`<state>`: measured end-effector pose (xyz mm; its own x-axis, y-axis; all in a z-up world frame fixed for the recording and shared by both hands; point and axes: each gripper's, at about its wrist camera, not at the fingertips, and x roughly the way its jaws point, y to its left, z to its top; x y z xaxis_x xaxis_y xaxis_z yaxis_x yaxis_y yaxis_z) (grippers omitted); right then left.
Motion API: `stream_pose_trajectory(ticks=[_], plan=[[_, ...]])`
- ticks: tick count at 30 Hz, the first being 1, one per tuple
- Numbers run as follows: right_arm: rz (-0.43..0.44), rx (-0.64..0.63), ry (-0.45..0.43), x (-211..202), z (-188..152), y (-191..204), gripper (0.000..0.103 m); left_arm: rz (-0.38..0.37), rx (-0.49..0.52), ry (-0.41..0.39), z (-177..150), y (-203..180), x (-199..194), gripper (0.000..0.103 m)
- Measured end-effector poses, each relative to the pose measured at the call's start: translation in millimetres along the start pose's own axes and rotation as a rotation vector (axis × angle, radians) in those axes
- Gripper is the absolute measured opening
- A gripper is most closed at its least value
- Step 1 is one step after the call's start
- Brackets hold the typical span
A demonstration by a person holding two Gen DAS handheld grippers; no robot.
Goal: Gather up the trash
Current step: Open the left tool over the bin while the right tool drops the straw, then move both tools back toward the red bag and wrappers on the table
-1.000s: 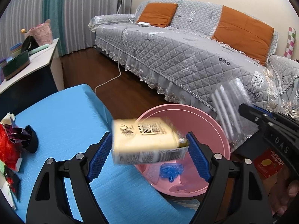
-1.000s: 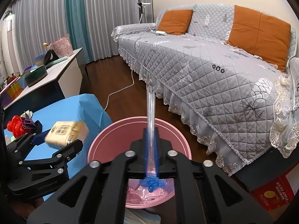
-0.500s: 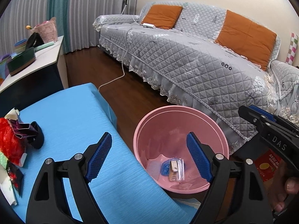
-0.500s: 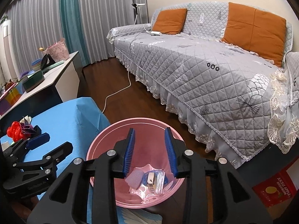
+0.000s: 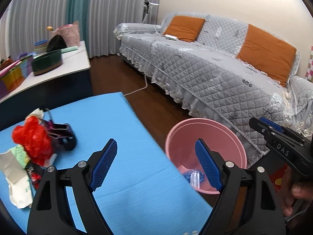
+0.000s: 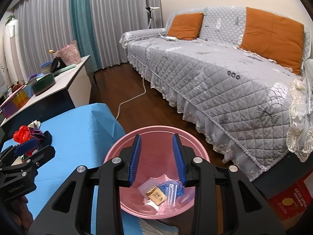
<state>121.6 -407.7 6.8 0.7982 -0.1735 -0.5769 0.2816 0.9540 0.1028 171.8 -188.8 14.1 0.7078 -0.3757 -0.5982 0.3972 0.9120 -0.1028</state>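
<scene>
Below, one pink bin (image 6: 197, 152) (three scraps inside); left claw (image 5: 156, 163) released; right claw (image 6: 156, 159) released.

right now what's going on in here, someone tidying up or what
A person is clearing trash off a blue table into a pink bin using a handheld gripper in each hand. Both the left gripper and the right gripper are open with nothing between their fingers. The right one hangs over the bin, where a small yellow box, a blue wrapper and clear plastic lie at the bottom. A pile of trash waits on the table's far left.
</scene>
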Motion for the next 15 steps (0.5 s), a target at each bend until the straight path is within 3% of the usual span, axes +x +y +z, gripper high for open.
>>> stream_pose_trajectory(ticks=[15], plan=[[0.087,-0.063,-0.016,8.7,-3.8,68.5,0.034,0.154,-0.118,-0.043,-5.2,86.7,-27.2,0.079]])
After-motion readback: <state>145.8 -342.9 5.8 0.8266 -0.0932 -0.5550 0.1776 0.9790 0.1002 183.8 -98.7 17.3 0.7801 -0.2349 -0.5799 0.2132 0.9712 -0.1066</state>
